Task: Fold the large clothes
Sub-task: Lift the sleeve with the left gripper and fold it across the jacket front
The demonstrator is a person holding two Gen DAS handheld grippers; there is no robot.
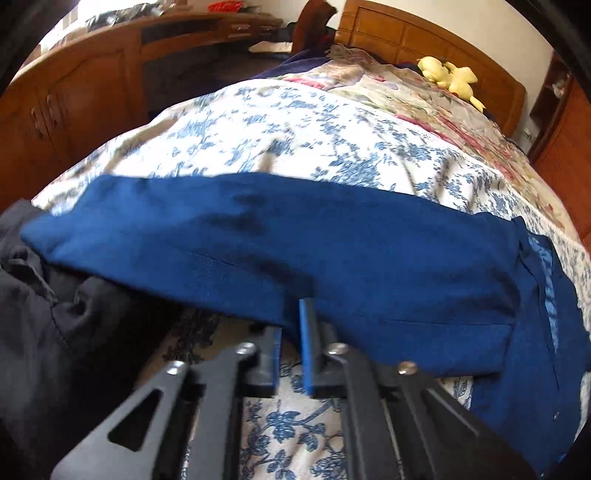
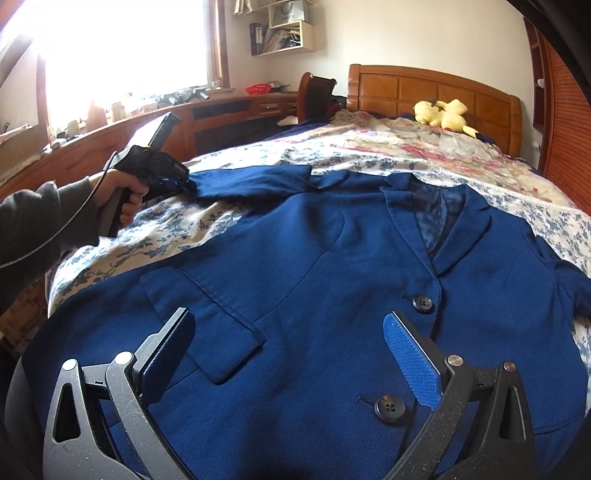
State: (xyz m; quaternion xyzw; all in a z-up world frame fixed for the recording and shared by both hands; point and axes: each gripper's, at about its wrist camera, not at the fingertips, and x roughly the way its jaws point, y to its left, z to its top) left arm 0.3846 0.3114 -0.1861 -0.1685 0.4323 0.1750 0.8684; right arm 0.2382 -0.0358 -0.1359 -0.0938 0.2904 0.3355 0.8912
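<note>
You have no legible writing, label, brand, number or sign in either view. The binders and papers on the wall shelf above the bed are too small and blurred for you to read any lettering on them.

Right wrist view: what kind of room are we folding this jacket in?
Most likely a home bedroom: the blue jacket lies on a bed with a floral quilt, a wooden headboard behind it, and a yellow plush toy at its head.
</note>
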